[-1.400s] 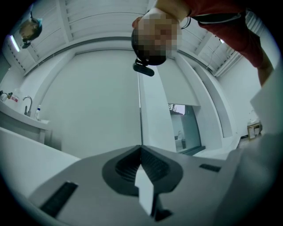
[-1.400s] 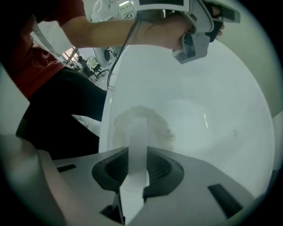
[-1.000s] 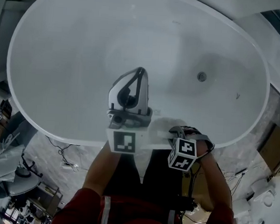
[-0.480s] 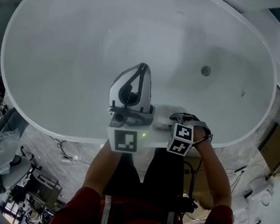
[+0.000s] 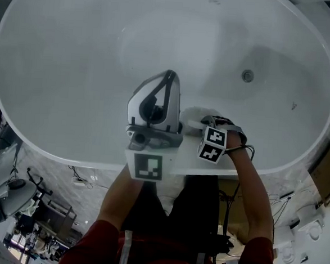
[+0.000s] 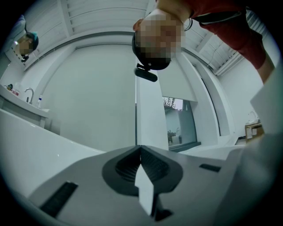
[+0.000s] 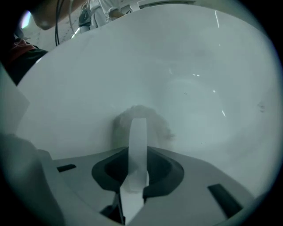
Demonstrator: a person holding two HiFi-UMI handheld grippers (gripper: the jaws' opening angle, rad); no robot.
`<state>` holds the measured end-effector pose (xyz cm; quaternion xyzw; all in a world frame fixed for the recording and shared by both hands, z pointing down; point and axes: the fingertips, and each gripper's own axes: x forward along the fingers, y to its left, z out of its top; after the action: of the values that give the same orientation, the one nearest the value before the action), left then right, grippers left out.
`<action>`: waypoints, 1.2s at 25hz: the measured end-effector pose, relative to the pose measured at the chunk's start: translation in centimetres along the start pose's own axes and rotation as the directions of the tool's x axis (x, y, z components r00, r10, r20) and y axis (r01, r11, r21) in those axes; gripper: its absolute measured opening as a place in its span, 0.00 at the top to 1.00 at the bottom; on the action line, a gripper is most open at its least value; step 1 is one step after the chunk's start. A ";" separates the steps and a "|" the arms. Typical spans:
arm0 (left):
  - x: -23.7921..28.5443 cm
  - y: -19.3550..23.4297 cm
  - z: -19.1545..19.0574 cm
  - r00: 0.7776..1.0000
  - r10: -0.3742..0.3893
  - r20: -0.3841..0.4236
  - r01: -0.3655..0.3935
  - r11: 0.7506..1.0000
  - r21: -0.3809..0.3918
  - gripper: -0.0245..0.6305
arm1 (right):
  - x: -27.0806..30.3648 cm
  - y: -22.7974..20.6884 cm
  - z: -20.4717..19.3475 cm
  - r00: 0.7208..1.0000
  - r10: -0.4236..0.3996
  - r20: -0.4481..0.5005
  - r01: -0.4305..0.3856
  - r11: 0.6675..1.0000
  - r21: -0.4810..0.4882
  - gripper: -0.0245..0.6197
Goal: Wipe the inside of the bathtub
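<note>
The right hand-held gripper (image 7: 137, 145) is clamped on a soft, light cloth (image 5: 193, 116), probably best pinched at its bunched middle, against the near inner wall of the slick, rigid bathtub (image 5: 67, 76), while the left hand-held gripper (image 6: 140, 176) just to its left has its jaws together and empty.

The bathtub (image 5: 61, 82) is spread ahead, with the drain (image 5: 247, 76) set in its floor to the right. Above the near rim, the left gripper (image 5: 168, 77) is held just left of the right gripper (image 7: 138, 123). The cloth (image 5: 193, 115) is pinched at the right gripper's tips and kept against the near inner wall.
</note>
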<state>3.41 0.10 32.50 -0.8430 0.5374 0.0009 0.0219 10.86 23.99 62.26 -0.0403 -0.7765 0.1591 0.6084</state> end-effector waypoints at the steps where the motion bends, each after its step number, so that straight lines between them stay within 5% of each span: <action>1: 0.0 -0.1 -0.3 1.000 0.002 -0.001 -0.002 1.000 -0.001 0.94 | 0.8 -0.3 -0.3 1.000 -0.006 0.001 0.006 1.000 0.001 0.82; 30: 1.4 -0.7 -6.2 0.998 -0.012 -0.063 0.013 1.000 0.013 0.94 | 16.9 -10.7 -4.4 0.979 -0.179 -0.097 0.179 0.984 -0.009 0.82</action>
<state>4.49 -1.08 38.73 -0.8458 0.5326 -0.0295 0.0106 12.19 19.05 82.10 0.0220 -0.7464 0.1013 0.6574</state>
